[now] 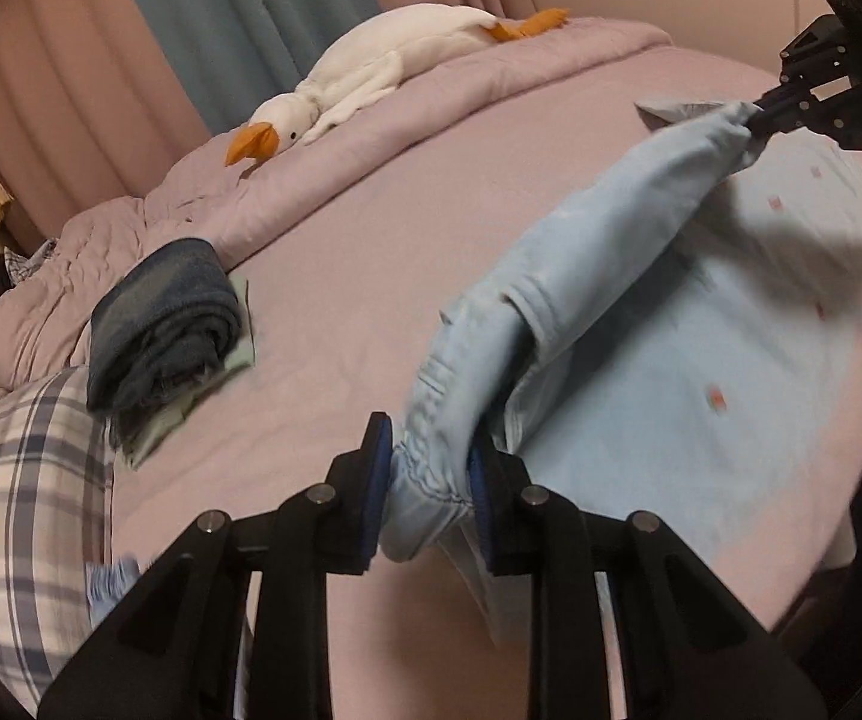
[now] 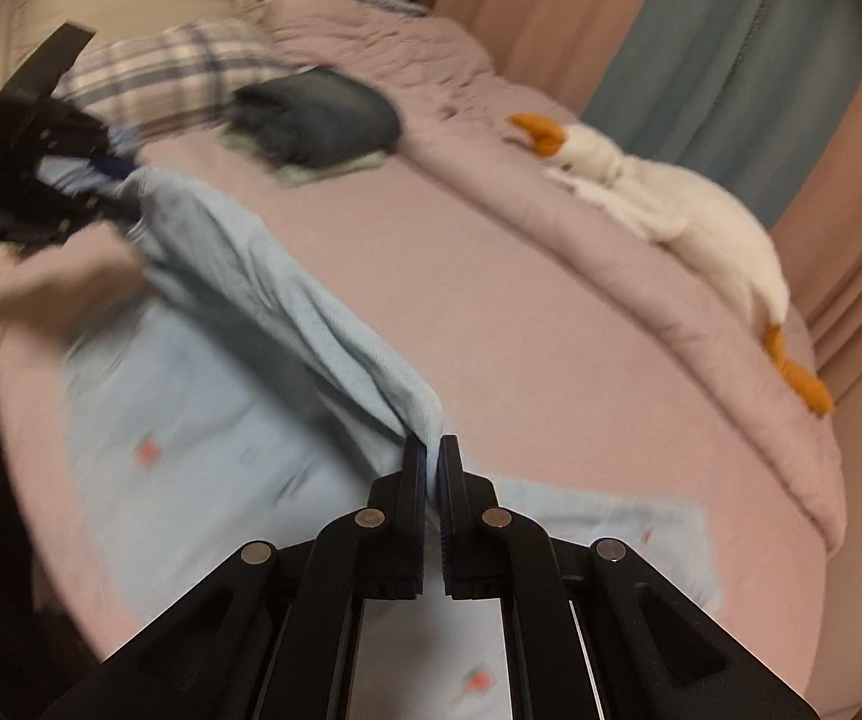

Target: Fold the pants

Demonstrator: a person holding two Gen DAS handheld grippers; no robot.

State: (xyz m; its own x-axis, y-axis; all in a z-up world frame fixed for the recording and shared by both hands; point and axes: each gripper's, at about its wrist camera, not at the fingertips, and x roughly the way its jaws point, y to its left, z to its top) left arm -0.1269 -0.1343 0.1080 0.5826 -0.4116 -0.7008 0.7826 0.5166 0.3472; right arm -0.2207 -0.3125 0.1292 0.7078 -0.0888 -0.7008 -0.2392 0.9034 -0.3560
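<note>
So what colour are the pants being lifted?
Light blue pants, plain; clearest in the left wrist view.

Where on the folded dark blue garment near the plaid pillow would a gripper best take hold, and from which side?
Probably at the rounded folded edge of the dark blue garment, coming from the open bedsheet side. There the layers are doubled into one thick roll that jaws can span. The far side crowds the plaid pillow and quilt.

No text, label, brand or number can be read anywhere here.
</note>
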